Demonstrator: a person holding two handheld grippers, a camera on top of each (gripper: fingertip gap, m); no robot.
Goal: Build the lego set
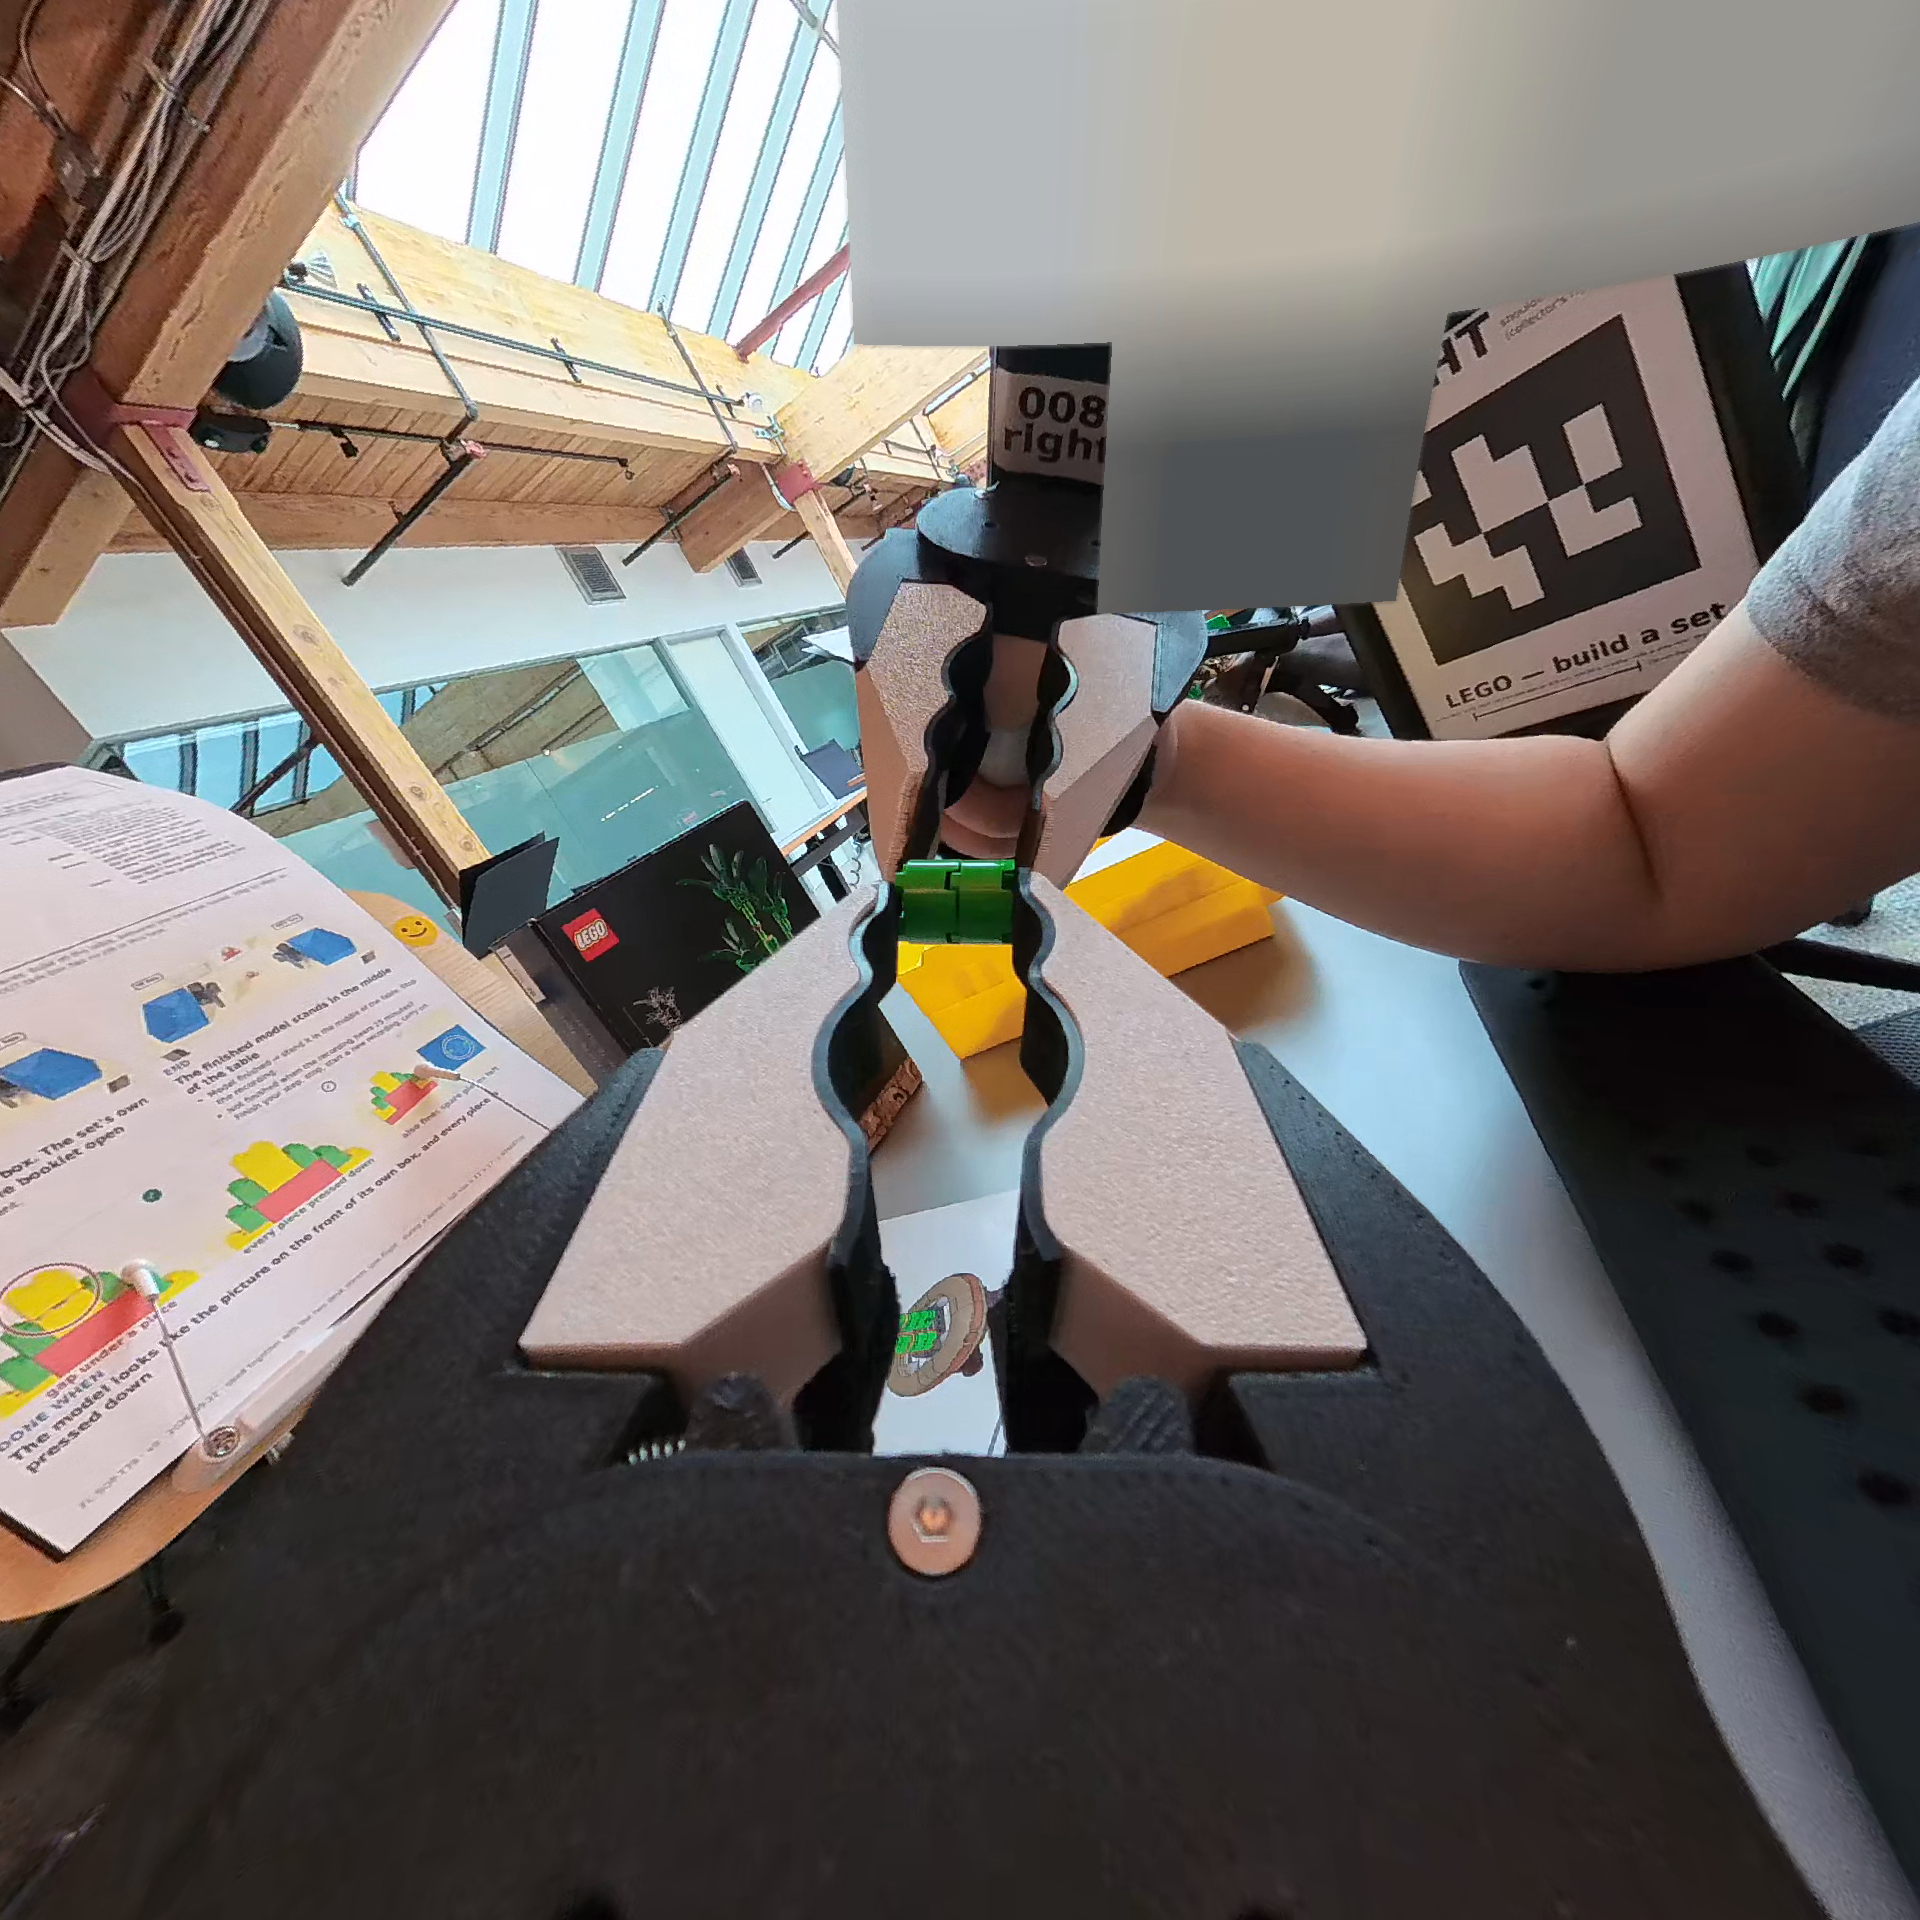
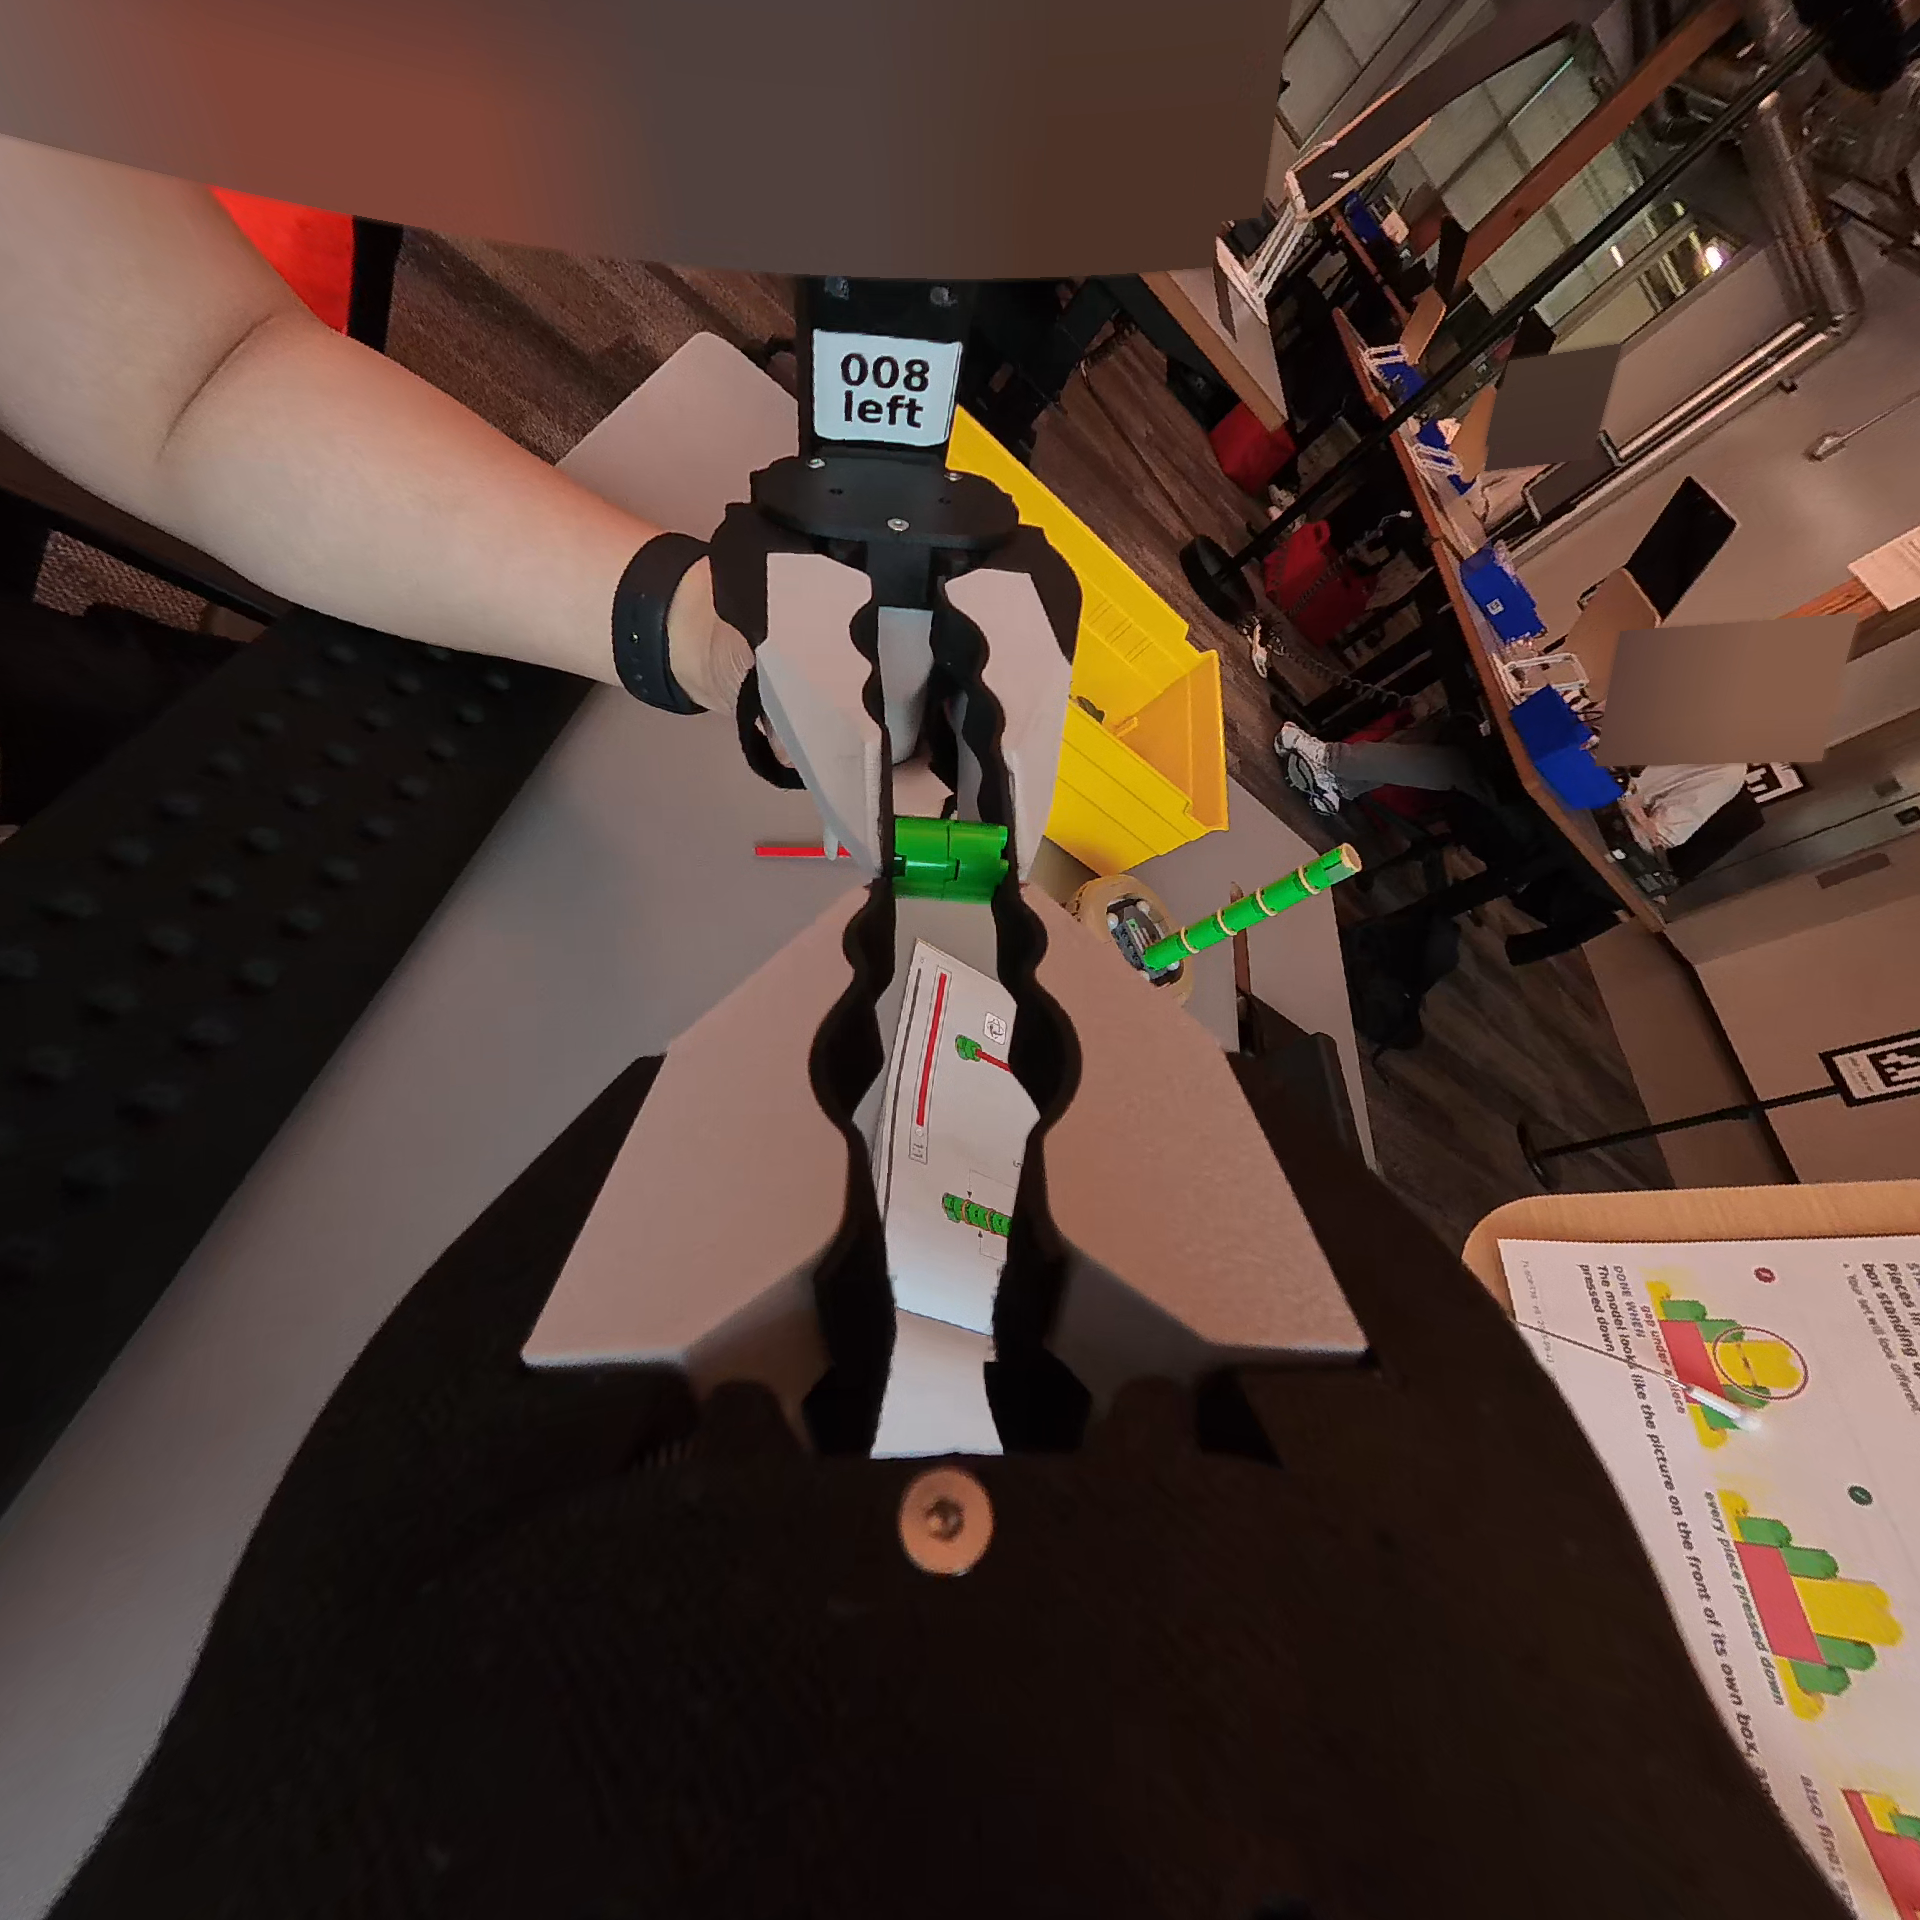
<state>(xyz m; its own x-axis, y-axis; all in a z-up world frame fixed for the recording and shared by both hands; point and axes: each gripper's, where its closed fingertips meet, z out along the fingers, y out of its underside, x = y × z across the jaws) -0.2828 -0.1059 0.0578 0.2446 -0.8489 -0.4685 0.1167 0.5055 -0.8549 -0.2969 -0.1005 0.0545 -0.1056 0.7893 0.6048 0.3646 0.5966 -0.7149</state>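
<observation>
A short stack of green round lego pieces (image 1: 956, 902) is held in the air between both grippers, which meet tip to tip. My left gripper (image 1: 958, 904) is shut on its near end. My right gripper (image 2: 943, 891) is shut on the same green pieces (image 2: 948, 858) from the opposite side, and also shows in the left wrist view (image 1: 971, 847). A thin red rod (image 2: 795, 851) sticks out beside the left gripper's finger; I cannot tell whether it joins the green pieces. A built green stalk with yellow rings (image 2: 1247, 906) leans from a round tan base (image 2: 1103, 906) on the table.
An open instruction booklet (image 2: 940, 1143) lies on the grey table below the grippers. A yellow bin (image 2: 1127, 717) stands behind, and also shows in the left wrist view (image 1: 1174, 914). A black lego box (image 1: 665, 935) and a printed sheet on a wooden board (image 1: 208, 1091) are at the left. The grippers are tip to tip, or close to it.
</observation>
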